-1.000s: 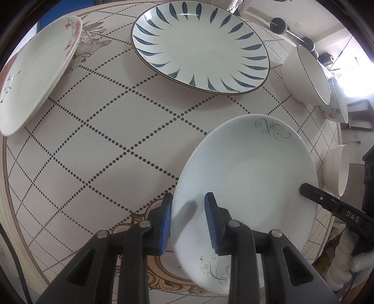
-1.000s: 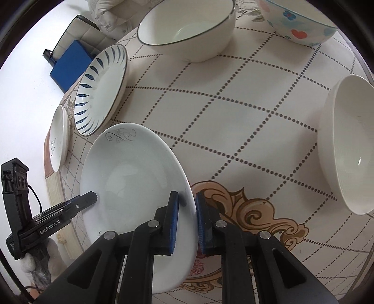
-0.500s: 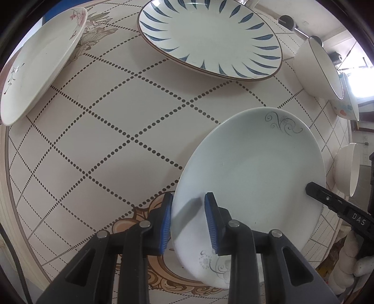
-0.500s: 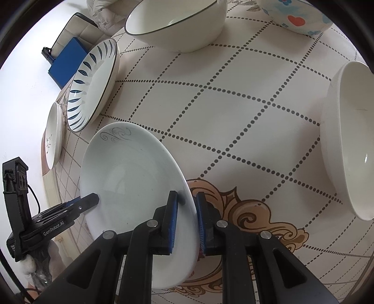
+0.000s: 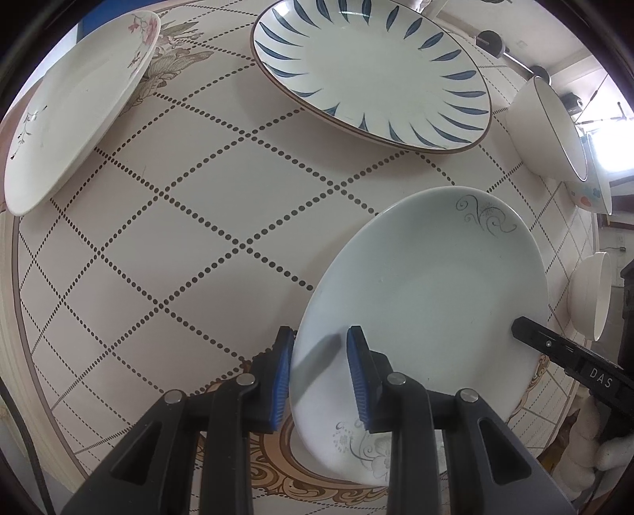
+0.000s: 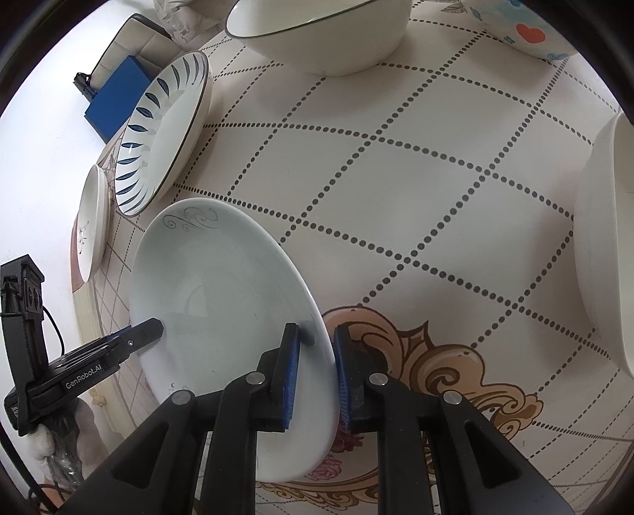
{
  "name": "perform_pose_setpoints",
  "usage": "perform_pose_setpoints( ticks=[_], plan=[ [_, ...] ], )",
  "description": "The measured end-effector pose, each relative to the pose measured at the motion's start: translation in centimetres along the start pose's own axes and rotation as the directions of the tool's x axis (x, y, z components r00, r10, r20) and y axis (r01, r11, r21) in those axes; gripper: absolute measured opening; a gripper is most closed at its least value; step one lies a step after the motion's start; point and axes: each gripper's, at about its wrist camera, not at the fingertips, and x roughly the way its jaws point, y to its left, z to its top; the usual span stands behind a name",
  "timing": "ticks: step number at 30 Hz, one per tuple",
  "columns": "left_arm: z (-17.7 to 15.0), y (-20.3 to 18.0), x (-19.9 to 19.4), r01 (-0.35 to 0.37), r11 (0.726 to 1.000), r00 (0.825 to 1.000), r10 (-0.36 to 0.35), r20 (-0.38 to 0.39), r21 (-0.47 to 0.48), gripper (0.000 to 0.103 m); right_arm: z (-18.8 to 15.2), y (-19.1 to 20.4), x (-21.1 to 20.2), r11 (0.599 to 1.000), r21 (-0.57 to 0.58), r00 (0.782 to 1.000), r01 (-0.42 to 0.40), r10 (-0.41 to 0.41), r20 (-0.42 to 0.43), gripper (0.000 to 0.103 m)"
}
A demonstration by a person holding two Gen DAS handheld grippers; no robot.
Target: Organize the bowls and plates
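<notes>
A white plate with grey scroll marks [image 5: 428, 293] is held above the table by both grippers. My left gripper [image 5: 320, 372] is shut on its near left rim. My right gripper [image 6: 315, 366] is shut on its right rim; the plate [image 6: 222, 301] tilts up there. Each gripper's tip shows in the other's view, my right gripper [image 5: 554, 352] and my left gripper [image 6: 130, 340]. A blue-leaf plate [image 5: 372, 75] lies beyond the held plate, also in the right wrist view [image 6: 158, 134]. A floral plate [image 5: 79, 107] lies at the far left.
A black-rimmed white bowl [image 6: 317, 35], a bowl with hearts [image 6: 527, 31] and a plain white bowl [image 6: 606, 245] stand on the round patterned table [image 6: 416, 190]. The bowls line the right edge in the left wrist view [image 5: 554, 130]. A blue box [image 6: 115, 99] lies on the floor.
Both grippers have moved with the white plate toward the blue-leaf plate. The grips have not changed.
</notes>
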Motion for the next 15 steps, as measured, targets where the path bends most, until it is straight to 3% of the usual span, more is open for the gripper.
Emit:
perform_pose_setpoints(
  ticks=[3,8,10,12,15],
  plan=[
    [0.1,1.2,-1.8,-0.004,1.000,1.000,0.004,0.007,-0.025,0.025,0.2,-0.2,0.0,1.000,0.013,1.000,0.005,-0.005,-0.027,0.019],
    [-1.9,1.3,-8.8,-0.026,0.999,0.983,0.032,0.181,-0.036,0.026,0.0,0.3,-2.7,0.999,-0.009,0.999,0.051,-0.051,-0.012,0.021],
    [-2.4,1.5,-11.6,-0.052,0.998,0.967,0.062,0.246,-0.044,0.029,-0.3,0.8,-4.3,0.999,-0.034,0.999,0.041,-0.041,0.008,0.028],
    [-2.2,2.2,-14.1,-0.043,0.997,0.954,0.059,0.294,-0.059,0.035,-0.5,2.1,-5.7,0.996,-0.080,0.999,0.039,-0.037,0.026,0.052],
    [-0.6,4.8,-16.6,-0.025,0.995,0.944,0.054,0.325,-0.093,0.036,-0.4,5.2,-7.3,0.986,-0.165,0.999,0.013,-0.005,0.051,0.070]
  ],
)
